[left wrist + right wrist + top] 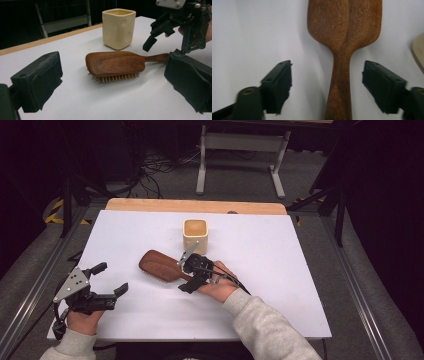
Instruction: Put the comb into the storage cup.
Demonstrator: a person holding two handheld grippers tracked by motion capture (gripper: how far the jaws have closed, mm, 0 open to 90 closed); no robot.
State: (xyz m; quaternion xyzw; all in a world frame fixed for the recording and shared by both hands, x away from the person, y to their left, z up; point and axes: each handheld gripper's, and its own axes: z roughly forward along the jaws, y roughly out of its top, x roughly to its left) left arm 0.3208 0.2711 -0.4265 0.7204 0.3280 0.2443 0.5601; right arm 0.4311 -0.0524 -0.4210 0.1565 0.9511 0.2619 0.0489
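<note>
A brown wooden hairbrush (159,264) lies bristles down in the middle of the white table top (280,270), its handle pointing right. My right gripper (186,270) hovers over that handle, open. In the right gripper view the handle (339,82) runs up between the two spread jaws of the right gripper (330,87), touching neither. My left gripper (111,278) stands open near the front left corner, aimed at the brush. In the left gripper view, the left gripper (112,82) frames the brush (115,62) between its wide jaws, with the right gripper (166,46) above the handle end.
A cream square cup (195,234) stands upright just behind the brush; the cup (118,28) is close to the brush head. A wooden strip (195,206) runs along the table's far edge. Metal rails flank the table.
</note>
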